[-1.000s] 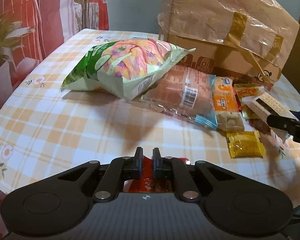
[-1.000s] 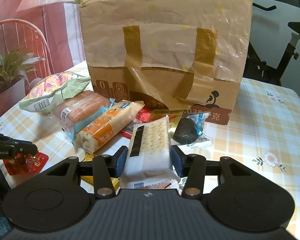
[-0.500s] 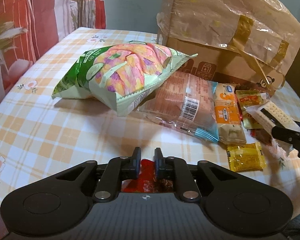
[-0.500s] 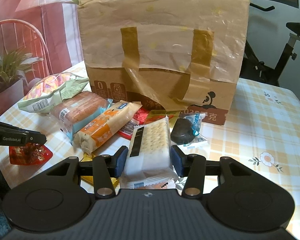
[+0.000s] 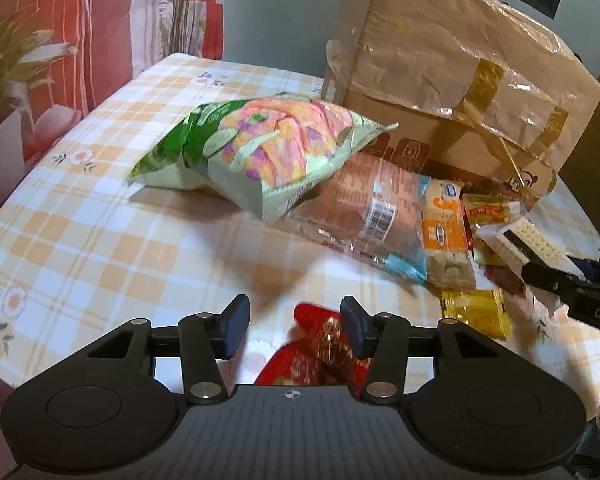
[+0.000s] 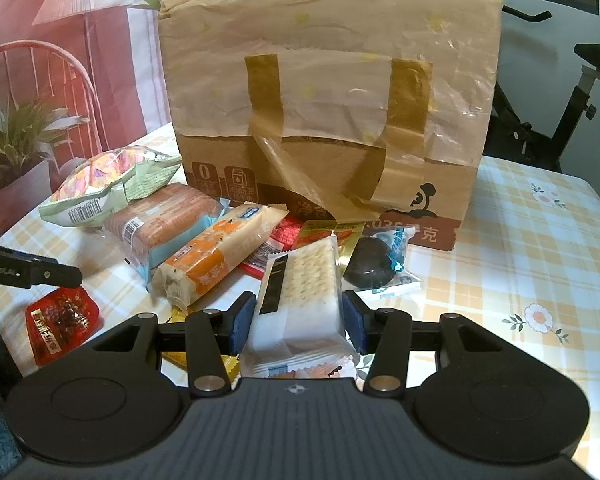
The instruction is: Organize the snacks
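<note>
snacks on checked table, r gripper holding cracker pack

snacks lie clustered at the foot of a big brown paper bag (image 6: 328, 112) on the checked tablecloth (image 5: 100, 240). left gripper (image 5: 294, 326) has its jaws spread wide, nothing between the pads; a red snack packet (image 5: 320, 354) lies on the cloth just under/behind them, blurred, so can't tell if the r finger touches it. in the right wrist view the same packet (image 6: 62, 322) sits flat on the cloth below the left gripper's tip. right gripper (image 6: 298, 322) is clamped on a white cracker pack (image 6: 300, 300), both pads pressed on its long sides, pack pointing fwd toward the bag. green/pink chip bag (image 5: 256, 152) leans on a clear-wrapped brown biscuit pack (image 5: 364, 208); next to that an orange-white bar (image 6: 216, 260), then red and yellow small wrappers partly hidden. dark round snack in clear wrap (image 6: 374, 266) lies just r of the cracker pack, near the bag. yellow sachet (image 5: 474, 312) lies on the cloth near the front edge, between the two grippers. potted plant (image 6: 16, 148) off the table at left.
</note>
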A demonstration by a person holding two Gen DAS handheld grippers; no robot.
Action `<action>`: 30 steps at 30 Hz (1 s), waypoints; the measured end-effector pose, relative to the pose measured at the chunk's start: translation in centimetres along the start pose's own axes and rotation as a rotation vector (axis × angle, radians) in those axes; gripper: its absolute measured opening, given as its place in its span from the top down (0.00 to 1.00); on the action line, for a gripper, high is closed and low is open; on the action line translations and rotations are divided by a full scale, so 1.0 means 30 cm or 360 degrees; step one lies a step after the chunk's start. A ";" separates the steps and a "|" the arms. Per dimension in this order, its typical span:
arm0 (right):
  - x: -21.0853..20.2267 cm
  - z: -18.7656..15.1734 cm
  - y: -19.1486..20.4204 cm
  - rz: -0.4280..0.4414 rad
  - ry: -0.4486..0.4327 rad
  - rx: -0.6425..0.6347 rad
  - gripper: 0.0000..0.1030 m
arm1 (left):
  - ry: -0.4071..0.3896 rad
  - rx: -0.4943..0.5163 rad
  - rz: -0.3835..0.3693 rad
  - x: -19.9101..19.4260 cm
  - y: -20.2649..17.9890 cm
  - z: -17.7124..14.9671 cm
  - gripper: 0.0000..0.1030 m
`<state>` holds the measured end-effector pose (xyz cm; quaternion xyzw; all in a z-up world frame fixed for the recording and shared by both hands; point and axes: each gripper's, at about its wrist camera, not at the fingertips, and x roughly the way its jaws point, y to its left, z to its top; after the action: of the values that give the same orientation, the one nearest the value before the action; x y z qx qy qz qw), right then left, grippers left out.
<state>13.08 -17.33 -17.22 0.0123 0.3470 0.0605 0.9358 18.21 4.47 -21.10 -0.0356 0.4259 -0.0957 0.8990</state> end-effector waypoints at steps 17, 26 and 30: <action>-0.005 -0.006 0.000 0.0019 -0.0012 0.0027 0.52 | 0.0038 -0.0025 -0.0022 -0.016 -0.010 -0.052 0.48; 0.002 -0.009 -0.001 0.0021 -0.0003 0.0037 0.52 | 0.0079 0.0045 -0.0033 -0.008 -0.038 -0.064 0.47; 0.005 -0.009 -0.002 0.0019 -0.0003 0.0039 0.52 | 0.0068 0.0149 0.0003 -0.004 -0.068 -0.085 0.46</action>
<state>13.02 -17.36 -17.52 0.0258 0.3469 0.0619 0.9355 15.87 2.53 -22.32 0.0089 0.4401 -0.1156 0.8904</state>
